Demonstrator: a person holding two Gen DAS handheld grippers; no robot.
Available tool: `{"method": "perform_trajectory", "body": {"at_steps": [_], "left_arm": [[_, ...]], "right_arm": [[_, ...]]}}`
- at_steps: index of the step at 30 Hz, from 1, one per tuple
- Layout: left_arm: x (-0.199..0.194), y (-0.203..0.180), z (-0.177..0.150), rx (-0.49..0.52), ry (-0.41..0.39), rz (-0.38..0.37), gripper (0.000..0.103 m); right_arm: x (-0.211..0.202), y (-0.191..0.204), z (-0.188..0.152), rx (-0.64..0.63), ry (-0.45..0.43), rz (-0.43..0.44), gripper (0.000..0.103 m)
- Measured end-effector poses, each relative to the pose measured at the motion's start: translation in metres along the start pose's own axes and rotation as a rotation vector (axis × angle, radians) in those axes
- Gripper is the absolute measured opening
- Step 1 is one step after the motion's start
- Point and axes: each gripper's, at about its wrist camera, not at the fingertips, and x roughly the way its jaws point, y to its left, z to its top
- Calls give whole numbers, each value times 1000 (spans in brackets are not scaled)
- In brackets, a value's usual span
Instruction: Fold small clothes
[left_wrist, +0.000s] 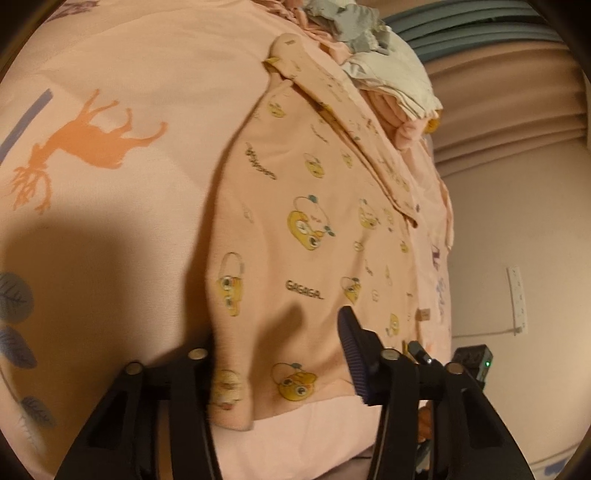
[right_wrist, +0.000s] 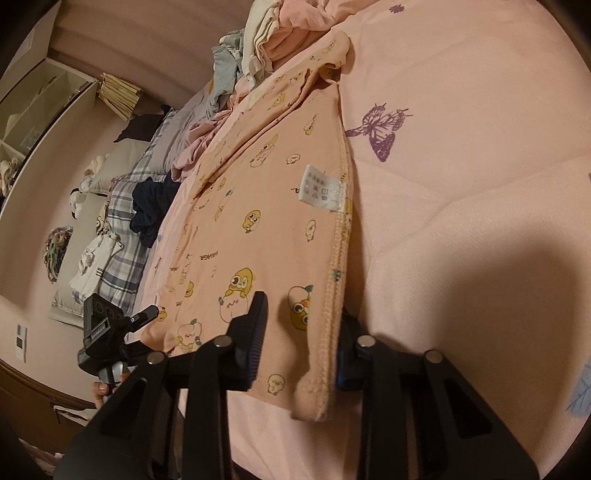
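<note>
While the small pink garment (left_wrist: 317, 229) lies spread flat on the bed (left_wrist: 122, 55), both grippers sit at its near hem, one at each corner. The garment carries yellow cartoon faces and a white care label (right_wrist: 320, 187) sewn by the side seam — it rests on a pink bedcover printed with an orange deer (left_wrist: 85, 142) and a purple butterfly (right_wrist: 380, 131).

The left gripper (left_wrist: 275, 354) straddles the garment's near left corner: its right finger (left_wrist: 356, 354) presses down onto the cloth, while the left one is hidden under the cloth edge, so I cannot tell whether the pads actually pinch it.

The right gripper (right_wrist: 301, 338) is closed on the opposite corner — the stitched hem runs down between its two fingers (right_wrist: 255, 332), which stand narrow with the fabric bunched between them.

Beyond the far end of the garment sits a heap of other clothes (left_wrist: 373, 48), white, grey and pink. In the right wrist view, plaid bedding (right_wrist: 122, 236) and a dark garment (right_wrist: 151, 206) lie off to the side.
</note>
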Motion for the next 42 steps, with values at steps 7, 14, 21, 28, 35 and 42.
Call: {"method": "perform_trajectory", "body": {"at_steps": [7, 14, 21, 28, 35, 42], "left_arm": [[-2, 11, -3, -27, -15, 50, 9], [-14, 11, 0, -28, -48, -30, 1], [-31, -13, 7, 47, -115, -191, 1], [-49, -27, 14, 67, -200, -323, 0], [-64, -40, 12, 119, -249, -361, 0], [-82, -49, 4, 165, -259, -351, 0]], "right_arm": [[3, -4, 2, 22, -13, -15, 12], [-6, 4, 2, 20, -44, 52, 9], [-18, 10, 13, 62, -113, 213, 7], [-33, 31, 24, 36, -208, 321, 4], [-50, 42, 21, -17, -266, 346, 3], [-65, 44, 20, -26, -289, 354, 3]]}}
